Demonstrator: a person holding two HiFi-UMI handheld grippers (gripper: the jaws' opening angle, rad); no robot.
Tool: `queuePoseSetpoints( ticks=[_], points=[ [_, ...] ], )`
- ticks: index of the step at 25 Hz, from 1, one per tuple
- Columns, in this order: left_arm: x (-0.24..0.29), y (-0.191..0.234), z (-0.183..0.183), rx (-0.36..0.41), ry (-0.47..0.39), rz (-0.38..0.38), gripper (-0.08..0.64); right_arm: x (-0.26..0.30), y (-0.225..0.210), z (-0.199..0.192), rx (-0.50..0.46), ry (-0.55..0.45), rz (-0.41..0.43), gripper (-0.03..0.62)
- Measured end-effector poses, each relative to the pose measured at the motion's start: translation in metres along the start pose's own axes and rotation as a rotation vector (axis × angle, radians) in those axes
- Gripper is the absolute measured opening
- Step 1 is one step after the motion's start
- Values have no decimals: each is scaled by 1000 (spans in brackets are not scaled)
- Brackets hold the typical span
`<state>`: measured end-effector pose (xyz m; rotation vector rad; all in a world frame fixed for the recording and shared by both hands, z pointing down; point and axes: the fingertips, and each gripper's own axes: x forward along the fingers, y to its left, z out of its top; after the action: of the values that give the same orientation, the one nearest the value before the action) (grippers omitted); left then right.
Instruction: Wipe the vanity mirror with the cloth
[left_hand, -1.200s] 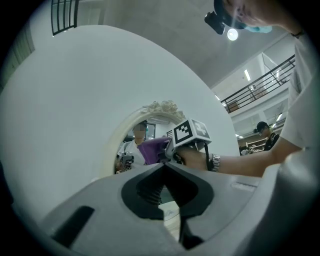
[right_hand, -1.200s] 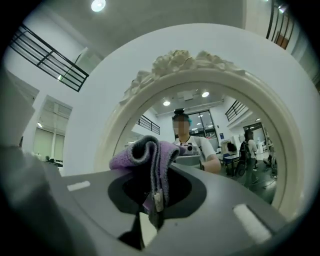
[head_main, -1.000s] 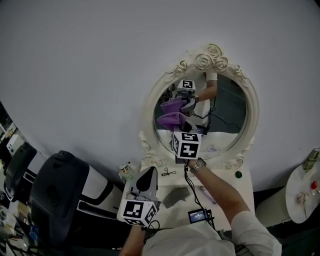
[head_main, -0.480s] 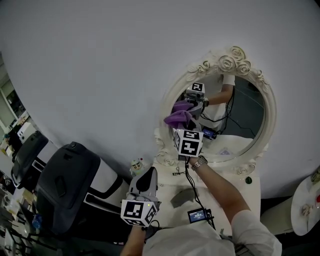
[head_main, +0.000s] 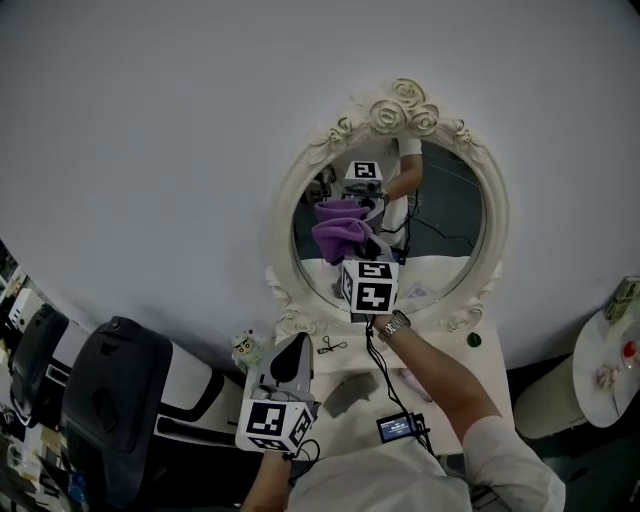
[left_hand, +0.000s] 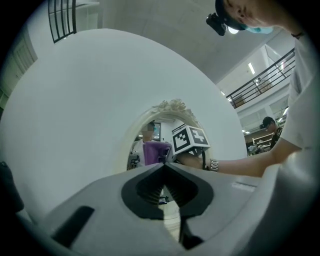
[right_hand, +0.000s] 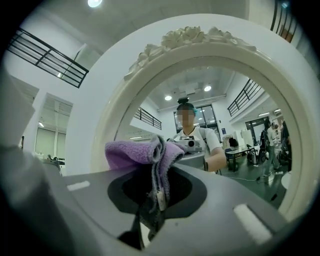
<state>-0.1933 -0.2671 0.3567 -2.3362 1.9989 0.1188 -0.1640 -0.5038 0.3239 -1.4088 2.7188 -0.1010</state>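
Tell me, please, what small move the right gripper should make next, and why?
Probably sweep the right gripper slowly rightward across the mirror. It is shut on the purple cloth, which sits at the mirror's left part, so most of the reflecting surface lies to the cloth's right.

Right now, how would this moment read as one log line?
phase: wiping | right tool: shut on purple cloth, cloth at left part of mirror | left tool: shut, empty, held low, away from mirror
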Motion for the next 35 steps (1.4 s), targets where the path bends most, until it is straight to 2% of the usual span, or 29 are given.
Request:
queuePoseSetpoints(
  ticks=[4, 10, 22, 27, 33, 35],
  points=[
    [25, -31, -7, -8, 15, -103, 0, -19, -47, 3, -27, -10, -69, 64],
    [52, -70, -14, -24, 20, -208, 0, -45, -108, 5, -64, -20, -163, 67],
    [86, -129, -20, -62, 9, -319, 0, -93, -220, 3, -51, 1, -333, 70],
    [90, -139, -24, -65, 17, -335, 1, -108, -253, 0, -41, 6, -397, 67],
    [85, -133, -26, -68, 23, -305, 0, -113, -266, -2, -65, 8, -418, 66],
    [82, -126, -28, -70, 28, -284, 0, -113, -267, -3, -46, 4, -434, 64]
  ],
)
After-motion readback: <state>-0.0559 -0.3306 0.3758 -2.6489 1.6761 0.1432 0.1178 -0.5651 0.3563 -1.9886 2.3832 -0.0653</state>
